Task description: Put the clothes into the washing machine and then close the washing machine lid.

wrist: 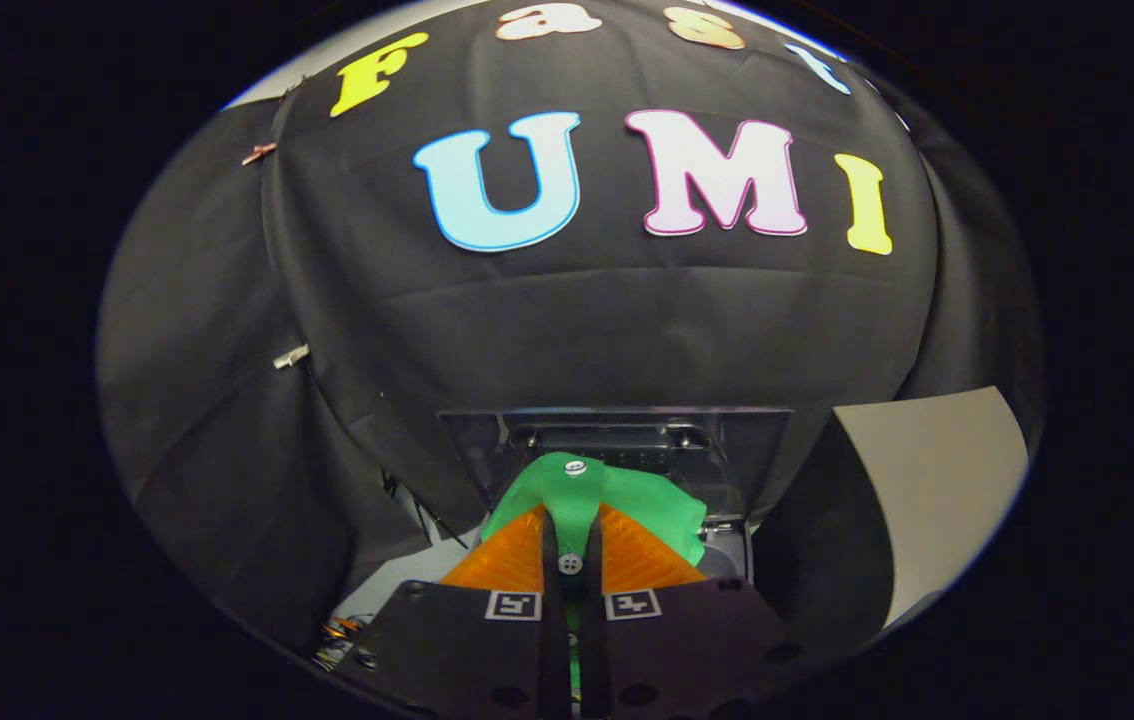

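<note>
Gripper (571, 535) clamps green garment (627, 500); washing machine's raised lid (617, 440) beyond

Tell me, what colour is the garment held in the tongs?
Green garment, with small buttons; gripper view.

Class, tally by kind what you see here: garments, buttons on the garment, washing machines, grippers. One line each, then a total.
Green garment, pinched between the gripper's fingers: 1
Buttons on it: 2
Washing machine, lid up: 1
Gripper: 1
Total: 5

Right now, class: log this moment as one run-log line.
tool: shut on green garment | garment: held up ahead of washer | washer lid: open | stage: carrying garment to washer
</note>
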The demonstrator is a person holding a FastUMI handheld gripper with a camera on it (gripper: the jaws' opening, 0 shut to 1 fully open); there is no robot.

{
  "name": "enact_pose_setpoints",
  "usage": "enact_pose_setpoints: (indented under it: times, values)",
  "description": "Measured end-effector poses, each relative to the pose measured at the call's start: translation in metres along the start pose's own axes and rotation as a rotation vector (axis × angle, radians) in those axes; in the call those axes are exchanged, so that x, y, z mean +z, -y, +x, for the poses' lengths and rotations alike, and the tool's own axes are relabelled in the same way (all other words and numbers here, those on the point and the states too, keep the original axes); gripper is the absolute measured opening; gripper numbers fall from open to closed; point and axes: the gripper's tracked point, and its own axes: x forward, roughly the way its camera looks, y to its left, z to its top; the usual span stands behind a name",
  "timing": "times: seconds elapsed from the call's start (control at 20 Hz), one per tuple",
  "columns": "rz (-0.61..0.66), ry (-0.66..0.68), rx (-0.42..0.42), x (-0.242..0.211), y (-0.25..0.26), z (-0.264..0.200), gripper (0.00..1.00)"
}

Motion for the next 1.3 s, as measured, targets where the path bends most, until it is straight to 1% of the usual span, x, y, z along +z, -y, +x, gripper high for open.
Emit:
enact_pose_setpoints:
  times: [0.15, 0.3, 0.4, 0.65, 0.95, 1.2, 1.3]
  values:
    - [-0.029, 0.018, -0.009, -0.021, -0.001, 0.028, 0.08]
    - [-0.025, 0.020, -0.014, -0.038, 0.004, 0.054, 0.08]
    - [-0.018, 0.021, -0.017, -0.045, 0.010, 0.068, 0.08]
    - [-0.050, 0.024, -0.031, -0.075, 0.029, 0.099, 0.09]
    - [-0.065, -0.001, -0.023, -0.115, 0.030, 0.123, 0.09]
    - [-0.149, -0.018, -0.035, -0.135, 0.032, 0.133, 0.08]
    - [-0.162, -0.034, -0.043, -0.144, 0.035, 0.135, 0.09]
